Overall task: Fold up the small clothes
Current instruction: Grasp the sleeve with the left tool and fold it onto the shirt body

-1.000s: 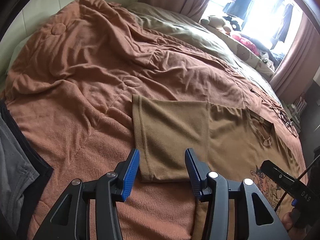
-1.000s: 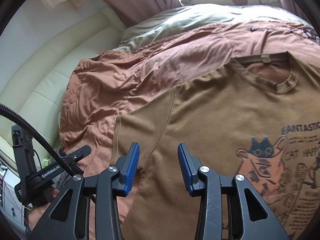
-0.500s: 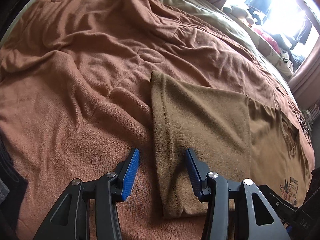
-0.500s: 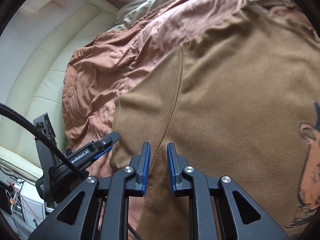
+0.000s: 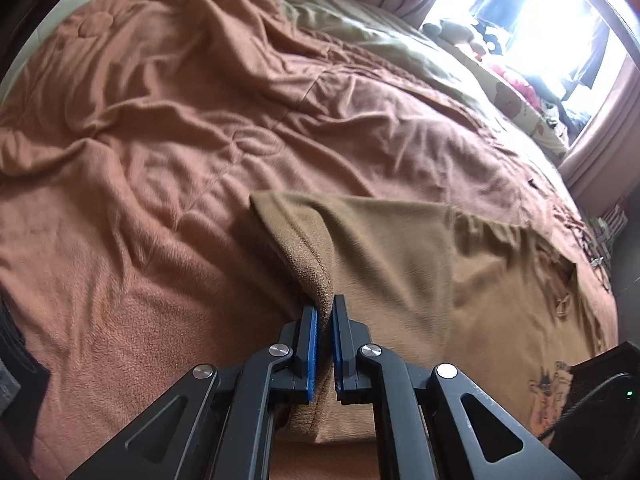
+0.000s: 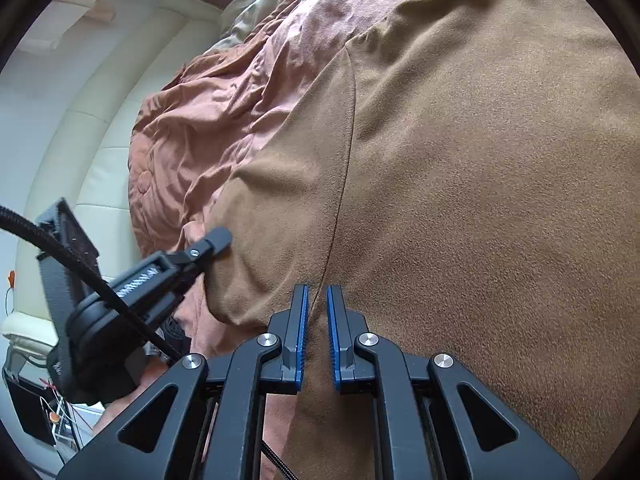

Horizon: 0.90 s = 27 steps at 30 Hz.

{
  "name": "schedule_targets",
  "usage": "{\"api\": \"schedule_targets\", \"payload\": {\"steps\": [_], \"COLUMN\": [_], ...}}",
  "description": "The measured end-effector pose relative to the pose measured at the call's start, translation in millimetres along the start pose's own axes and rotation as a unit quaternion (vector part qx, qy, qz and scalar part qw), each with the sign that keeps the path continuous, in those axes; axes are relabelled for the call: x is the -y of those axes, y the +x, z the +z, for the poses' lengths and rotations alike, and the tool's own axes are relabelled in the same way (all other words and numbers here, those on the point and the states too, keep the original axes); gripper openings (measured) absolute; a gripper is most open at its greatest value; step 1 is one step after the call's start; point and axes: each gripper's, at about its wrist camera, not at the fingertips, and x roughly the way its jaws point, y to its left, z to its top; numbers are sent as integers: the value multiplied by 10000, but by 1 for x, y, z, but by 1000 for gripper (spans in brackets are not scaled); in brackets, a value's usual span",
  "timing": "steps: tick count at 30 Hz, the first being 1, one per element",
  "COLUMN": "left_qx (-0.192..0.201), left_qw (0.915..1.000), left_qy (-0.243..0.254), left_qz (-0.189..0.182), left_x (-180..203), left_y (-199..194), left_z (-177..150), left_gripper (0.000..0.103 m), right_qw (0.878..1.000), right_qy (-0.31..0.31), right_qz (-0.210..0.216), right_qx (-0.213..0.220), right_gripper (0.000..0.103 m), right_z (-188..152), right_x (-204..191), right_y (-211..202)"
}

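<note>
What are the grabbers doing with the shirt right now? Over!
Left gripper shut on sleeve hem, lifting it. Right gripper shut on brown T-shirt near armpit seam. Nothing in the way on the blanket.

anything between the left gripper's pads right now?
Yes: left gripper pinches a raised fold of the brown T-shirt's sleeve, seen in the left wrist view.

1. The bed [image 5: 168, 128] is covered by a rumpled rust-brown fleece blanket [image 5: 120, 240], creased all over.
2. A pale olive quilt [image 5: 360, 40] lies along the far side of the bed, toward the bright window.
3. A tan T-shirt [image 5: 392, 264] lies directly on the blanket; its sleeve edge is lifted off the surface, and a cartoon print shows at its near right.
4. Soft toys [image 5: 452, 30] sit at the far end by the window.
5. In the right wrist view the T-shirt [image 6: 460, 184] spreads across the blanket [image 6: 192, 132], beside a cream padded headboard [image 6: 100, 120].
</note>
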Motion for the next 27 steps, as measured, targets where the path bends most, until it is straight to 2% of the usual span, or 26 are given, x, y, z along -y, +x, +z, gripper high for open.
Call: {"api": "schedule_targets", "payload": {"steps": [4,6,8,9,14,20,27], "left_qx": [85,121,135,132,69,-138,-492], "left_qw": [9998,9995,9990,9988,9970,9932,9848], "left_qy": [128,184,256,274,417,615,814], "left_qz": [-156,-245,-334,-376,-643,-982,-1456], "left_x": [17,28,40,45,73,112,153], "left_y": [-20,-28,-35,-38,-46,-39,-27], "left_z": [8,9,10,10,5,-13,-40], "left_gripper": [7,7,7,7,7,7,7], "right_qw": [9998,9994,9986,9978,9958,9923,9882], "right_qy": [-77,-102,-57,-10,328,561,821], "right_qz": [-33,-102,-156,-207,-118,-307,-505], "right_qx": [190,323,500,622,841,1058,1190], "right_gripper": [8,20,62,67,68,68,68], "right_z": [1,1,-1,-2,-8,-18,-43], "right_x": [-6,-8,-5,-3,10,27,45], "right_y": [-20,-33,-48,-57,-89,-131,-171]}}
